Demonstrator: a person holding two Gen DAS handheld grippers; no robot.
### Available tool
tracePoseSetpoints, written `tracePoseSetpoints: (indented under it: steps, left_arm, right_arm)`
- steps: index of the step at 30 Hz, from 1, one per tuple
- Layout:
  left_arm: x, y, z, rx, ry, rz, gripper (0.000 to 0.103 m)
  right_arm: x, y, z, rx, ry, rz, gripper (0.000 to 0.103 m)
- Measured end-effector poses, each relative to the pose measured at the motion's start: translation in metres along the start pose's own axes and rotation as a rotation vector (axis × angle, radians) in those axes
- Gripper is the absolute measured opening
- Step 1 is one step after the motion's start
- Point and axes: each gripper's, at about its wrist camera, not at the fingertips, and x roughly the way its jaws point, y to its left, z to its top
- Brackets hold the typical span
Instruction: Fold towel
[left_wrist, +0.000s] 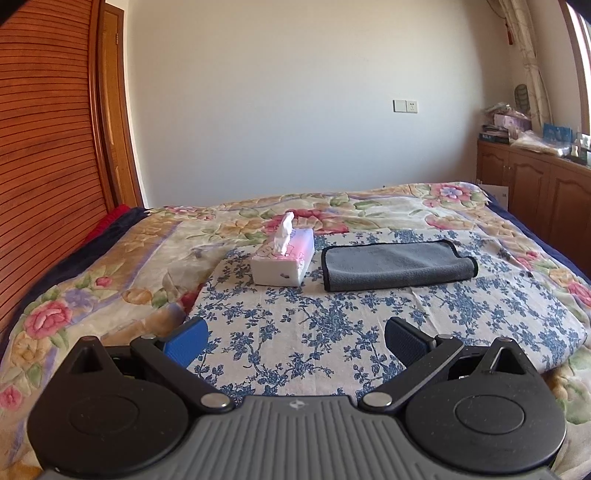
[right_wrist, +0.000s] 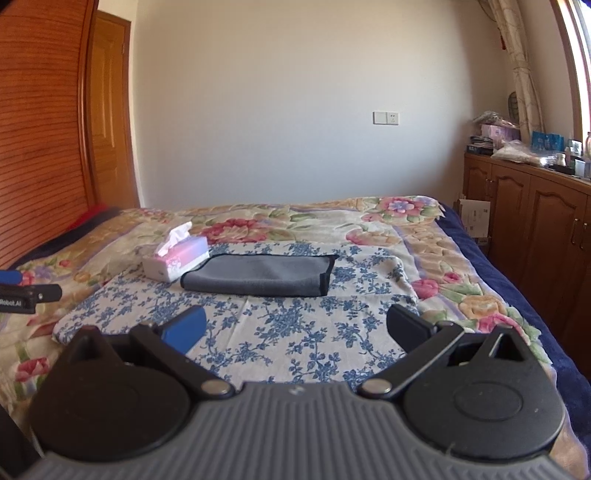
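A grey towel with black trim (left_wrist: 397, 264) lies folded flat on a blue-flowered cloth (left_wrist: 325, 325) on the bed; it also shows in the right wrist view (right_wrist: 258, 275). My left gripper (left_wrist: 295, 341) is open and empty, held above the cloth well short of the towel. My right gripper (right_wrist: 295, 332) is open and empty too, also short of the towel. The tip of the left gripper (right_wrist: 22, 290) shows at the left edge of the right wrist view.
A tissue box (left_wrist: 284, 260) stands just left of the towel, also in the right wrist view (right_wrist: 177, 260). A wooden headboard (left_wrist: 44, 166) rises at the left. Wooden cabinets (right_wrist: 535, 229) with clutter on top line the right wall.
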Motion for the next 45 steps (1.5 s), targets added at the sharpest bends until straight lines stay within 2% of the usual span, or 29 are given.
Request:
tracePoseSetpoints:
  steps: [22, 45]
  left_arm:
    - [-0.014, 0.004, 0.005, -0.009, -0.098, 0.016, 0.103]
    - [-0.016, 0.001, 0.002, 0.001, -0.099, 0.014, 0.103]
  right_arm:
    - [-0.009, -0.002, -0.001, 0.019, -0.08, -0.041, 0.103]
    - [-0.008, -0.002, -0.001, 0.03, -0.09, -0.089, 0.103]
